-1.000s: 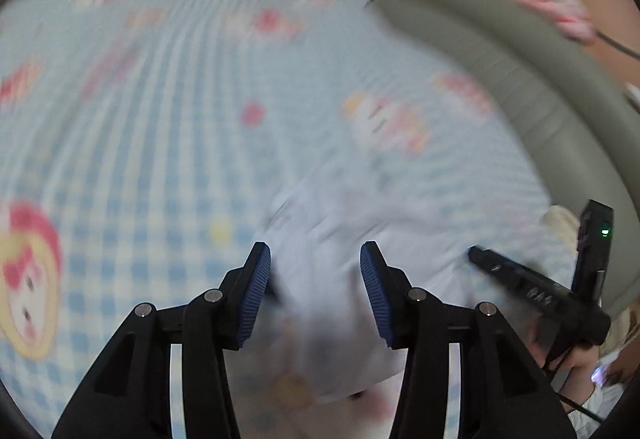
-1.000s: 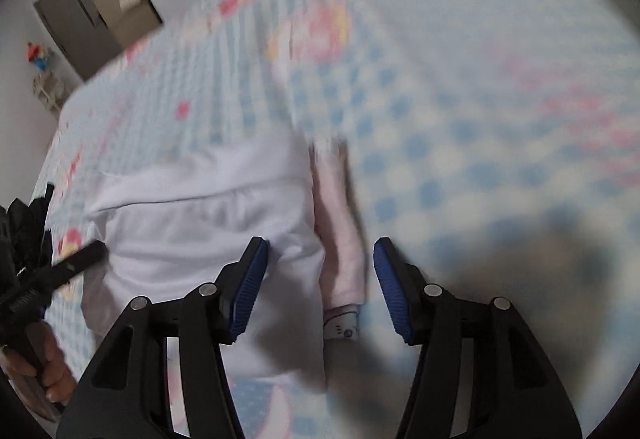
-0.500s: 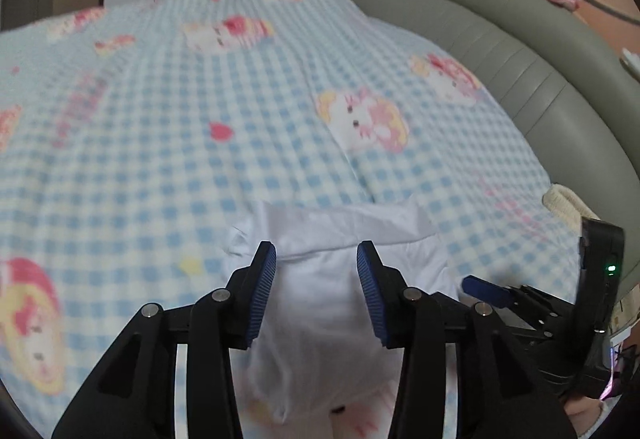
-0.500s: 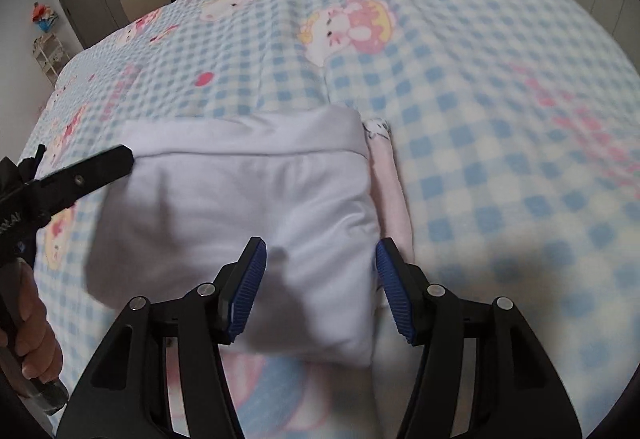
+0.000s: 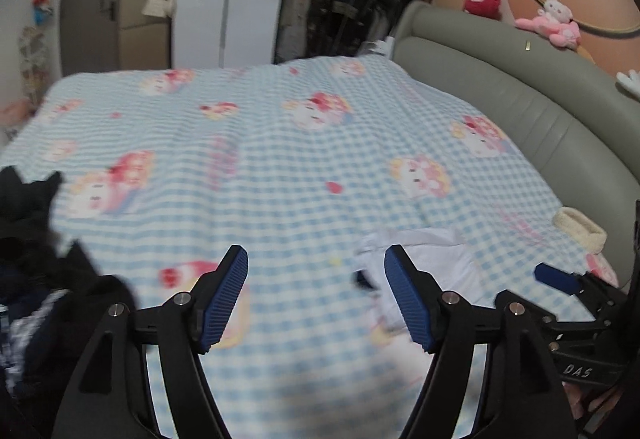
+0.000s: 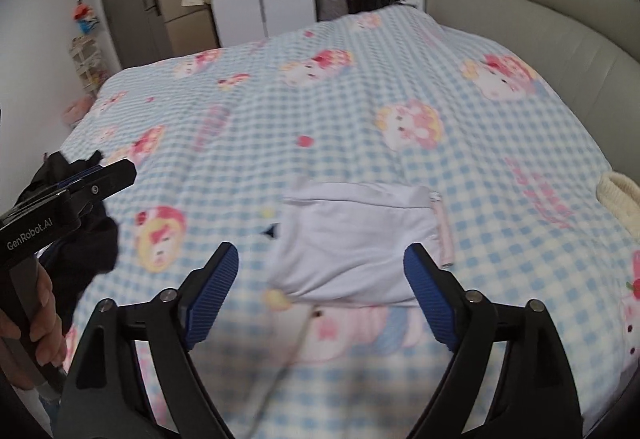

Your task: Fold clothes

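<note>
Dark clothes (image 5: 44, 279) wait in a heap to the left of the left gripper (image 5: 316, 299), whose jaws, like the right gripper's (image 6: 320, 279), now gape wide and empty. Both have backed off the white garment (image 6: 356, 243), which a moment ago lay between their fingers; folded, it rests ahead of the right gripper, suggesting this piece is finished. Beneath spreads a blue checked bedspread (image 6: 360, 99); a grey headboard (image 5: 520, 87) curves right.

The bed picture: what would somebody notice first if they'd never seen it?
Probably the big blue checked blanket with pink cartoon faces, covering the whole bed. Next, the folded white garment lying flat on it, just ahead of the open right gripper. A dark clothes pile sits at the bed's left edge.
</note>
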